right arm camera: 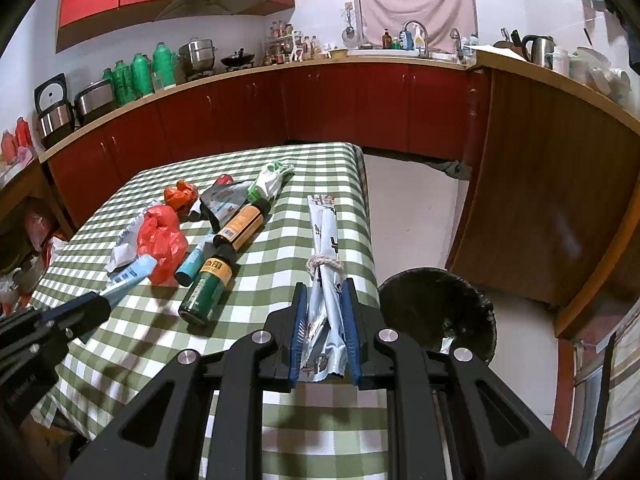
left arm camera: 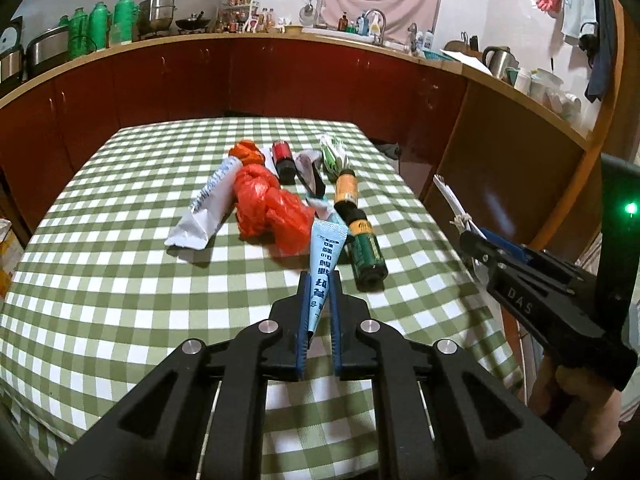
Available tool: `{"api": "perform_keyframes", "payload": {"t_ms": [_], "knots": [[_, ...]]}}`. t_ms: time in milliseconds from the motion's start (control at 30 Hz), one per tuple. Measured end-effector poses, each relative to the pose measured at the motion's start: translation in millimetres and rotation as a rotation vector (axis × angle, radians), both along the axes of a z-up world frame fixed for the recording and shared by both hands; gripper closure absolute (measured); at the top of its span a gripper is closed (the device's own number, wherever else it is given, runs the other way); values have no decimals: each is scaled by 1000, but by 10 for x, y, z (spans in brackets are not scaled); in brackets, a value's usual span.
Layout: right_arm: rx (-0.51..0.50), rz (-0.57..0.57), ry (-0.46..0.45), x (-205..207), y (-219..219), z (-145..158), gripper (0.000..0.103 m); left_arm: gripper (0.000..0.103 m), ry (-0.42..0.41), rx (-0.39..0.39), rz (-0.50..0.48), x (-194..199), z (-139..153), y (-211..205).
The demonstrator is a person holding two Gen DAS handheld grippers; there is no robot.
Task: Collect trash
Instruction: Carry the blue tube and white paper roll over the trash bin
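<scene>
"DAS" lettering on right hand-held gripper (left arm camera: 470, 240), shut on tied wrapper bundle (right arm camera: 326, 276)

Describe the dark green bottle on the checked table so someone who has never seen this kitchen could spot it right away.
Start at the table with the green and white checked cloth, then find the trash pile. The green bottle lies on its side at the pile's near end, just beyond the right gripper. Unlike the orange-labelled bottle behind it, its body is dark green with a yellow band at the neck.

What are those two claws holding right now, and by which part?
The left claw pinches a light blue sachet by its narrow end. The right claw clamps a string-tied bundle of pale wrappers near its lower end, just below the string.
</scene>
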State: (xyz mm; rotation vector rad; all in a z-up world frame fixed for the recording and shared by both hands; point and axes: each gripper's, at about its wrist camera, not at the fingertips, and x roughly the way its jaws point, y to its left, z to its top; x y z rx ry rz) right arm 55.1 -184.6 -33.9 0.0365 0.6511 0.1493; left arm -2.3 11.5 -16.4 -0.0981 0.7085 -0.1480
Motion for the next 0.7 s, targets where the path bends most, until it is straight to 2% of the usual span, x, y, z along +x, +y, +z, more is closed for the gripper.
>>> {"api": "perform_keyframes", "payload": {"t_ms": [300, 700], "knots": [[-9, -52, -26, 12, -223, 61, 84, 94, -13, -30, -23, 229, 95, -250], [-23, -147, -27, 92, -722, 25, 84, 94, -2, 5, -113, 605, 73, -911]]}}
